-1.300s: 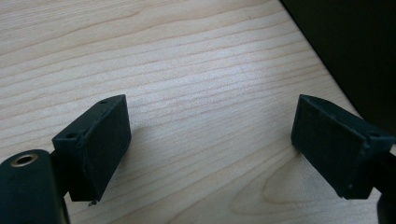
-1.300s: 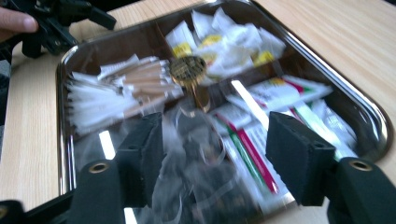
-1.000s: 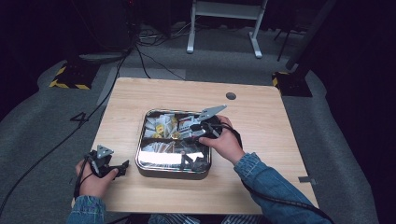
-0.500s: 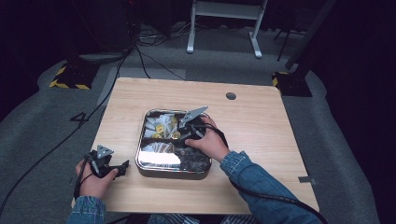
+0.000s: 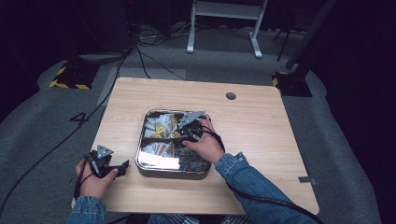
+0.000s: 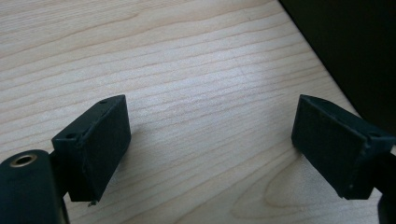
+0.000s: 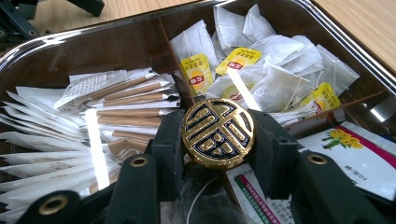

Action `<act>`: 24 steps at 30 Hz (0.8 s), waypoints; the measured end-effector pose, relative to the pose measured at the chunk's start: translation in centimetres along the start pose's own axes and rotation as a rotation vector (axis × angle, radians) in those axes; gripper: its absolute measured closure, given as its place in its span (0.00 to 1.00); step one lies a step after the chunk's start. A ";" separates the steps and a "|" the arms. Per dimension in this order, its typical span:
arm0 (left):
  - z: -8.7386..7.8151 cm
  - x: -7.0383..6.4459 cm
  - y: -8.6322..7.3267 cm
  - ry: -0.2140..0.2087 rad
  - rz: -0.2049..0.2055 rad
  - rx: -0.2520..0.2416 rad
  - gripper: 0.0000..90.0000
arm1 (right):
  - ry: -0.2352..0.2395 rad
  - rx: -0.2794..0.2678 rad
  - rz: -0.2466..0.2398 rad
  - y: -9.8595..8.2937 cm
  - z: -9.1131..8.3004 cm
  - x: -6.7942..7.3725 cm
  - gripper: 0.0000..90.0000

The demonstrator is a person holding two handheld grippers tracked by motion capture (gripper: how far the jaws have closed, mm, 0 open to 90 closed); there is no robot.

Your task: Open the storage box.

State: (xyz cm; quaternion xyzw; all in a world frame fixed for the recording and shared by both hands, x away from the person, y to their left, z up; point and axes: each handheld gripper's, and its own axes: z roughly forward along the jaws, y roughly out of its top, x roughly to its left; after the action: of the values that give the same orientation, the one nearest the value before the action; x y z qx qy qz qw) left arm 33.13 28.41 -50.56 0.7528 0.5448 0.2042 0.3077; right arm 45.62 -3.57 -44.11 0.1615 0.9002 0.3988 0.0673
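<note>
Since 1.0 s ago my right gripper (image 5: 183, 133) has come in from the tin's right side to its middle, where its 2 jaws now clench a round gold knob (image 7: 217, 133) on the clear lid of the metal tin (image 5: 140, 154). Beneath: tea bags (image 7: 261, 70), paper sachets (image 7: 121, 100). My left gripper (image 5: 116, 169) rests released on the table (image 6: 187, 70), beside the tin, jaws wide apart.

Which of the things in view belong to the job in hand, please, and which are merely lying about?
In the job:
- right gripper, jaws closed on the round gold-and-black knob
- square glass-lidded metal box under that knob
- tea bags with yellow tags and paper sachets inside

Lying about:
- left gripper, open over the light wooden table
- white metal stand on the floor
</note>
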 end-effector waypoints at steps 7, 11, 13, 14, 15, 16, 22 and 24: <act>0.0 0.0 0.0 -0.001 0.000 0.002 0.14 | -0.012 -0.002 0.012 0.0 0.0 0.1 0.65; 0.0 0.0 0.0 0.000 0.000 0.000 0.14 | -0.009 -0.006 0.020 0.0 0.0 0.1 0.65; 0.0 0.0 0.0 -0.001 -0.001 0.001 0.14 | -0.009 -0.008 0.037 0.0 -0.1 0.1 0.65; 0.0 0.0 0.0 -0.001 -0.001 0.001 0.14 | -0.011 -0.010 0.041 0.0 -0.1 0.1 0.65; 0.0 0.0 0.0 -0.002 -0.001 0.002 0.14 | -0.013 -0.012 0.039 0.0 -0.1 0.2 0.65; 0.0 0.0 0.0 -0.001 -0.002 0.001 0.14 | -0.014 -0.012 0.036 0.0 -0.1 0.2 0.65; 0.0 0.0 0.1 -0.002 0.000 0.001 0.14 | -0.011 -0.021 0.034 0.2 -0.3 0.1 0.65; 0.0 0.0 0.1 -0.002 0.000 0.001 0.14 | -0.014 -0.025 0.034 0.4 -0.6 0.1 0.65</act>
State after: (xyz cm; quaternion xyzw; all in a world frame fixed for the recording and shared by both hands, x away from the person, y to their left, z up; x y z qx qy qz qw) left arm 33.19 28.41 -50.55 0.7532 0.5446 0.2030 0.3080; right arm 45.50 -3.72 -43.43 0.1785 0.8918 0.4100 0.0688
